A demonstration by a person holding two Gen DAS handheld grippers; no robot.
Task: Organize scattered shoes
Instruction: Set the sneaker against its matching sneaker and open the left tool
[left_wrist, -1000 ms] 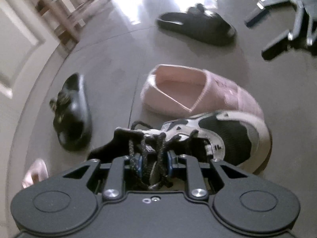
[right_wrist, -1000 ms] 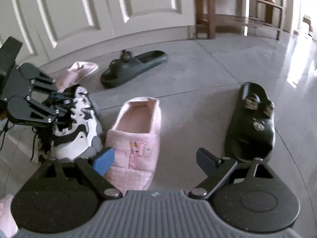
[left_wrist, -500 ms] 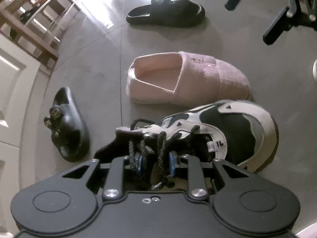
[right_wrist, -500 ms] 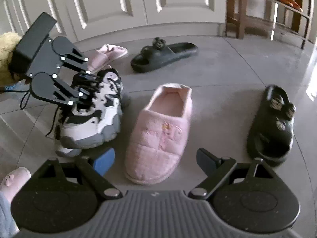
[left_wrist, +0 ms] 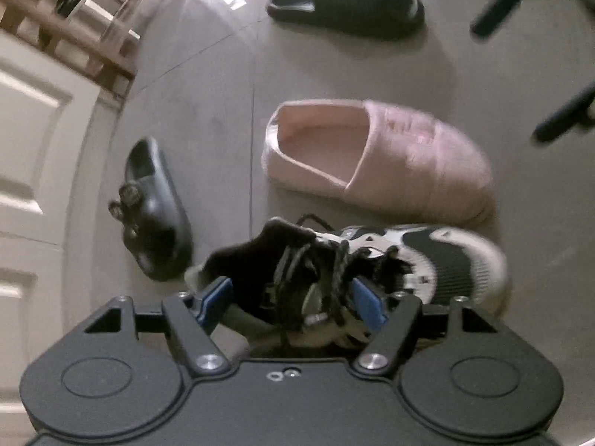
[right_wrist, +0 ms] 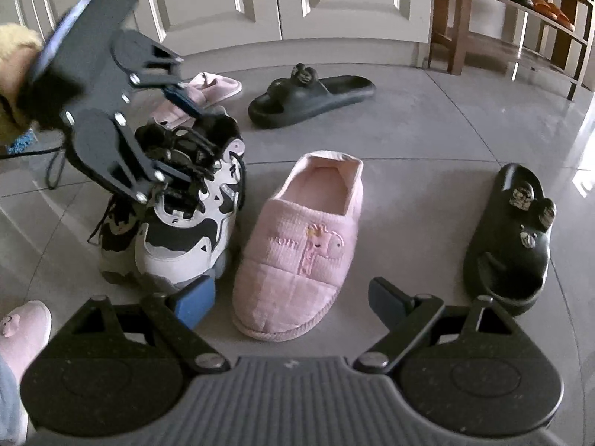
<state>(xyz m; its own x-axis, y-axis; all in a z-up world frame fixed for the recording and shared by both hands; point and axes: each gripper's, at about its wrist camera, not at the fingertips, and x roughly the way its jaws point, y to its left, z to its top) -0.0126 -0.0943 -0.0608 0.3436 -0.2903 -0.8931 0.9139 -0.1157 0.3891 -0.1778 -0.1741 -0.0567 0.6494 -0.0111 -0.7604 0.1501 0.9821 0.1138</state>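
Over sneaker [left_wrist: 372, 267], L gripper [left_wrist: 293, 297] jaws just spread, pads clear; R gripper [right_wrist: 290, 297] wide, empty

Both wrist views steep, close over floor; share sneaker [left_wrist: 446, 260], pink slipper [right_wrist: 301, 238].

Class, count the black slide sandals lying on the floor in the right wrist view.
2. One black slide sandal lies near the white doors, beyond the pink slipper. The other black slide sandal lies at right. Dark footwear on the wooden rack is too unclear to count.
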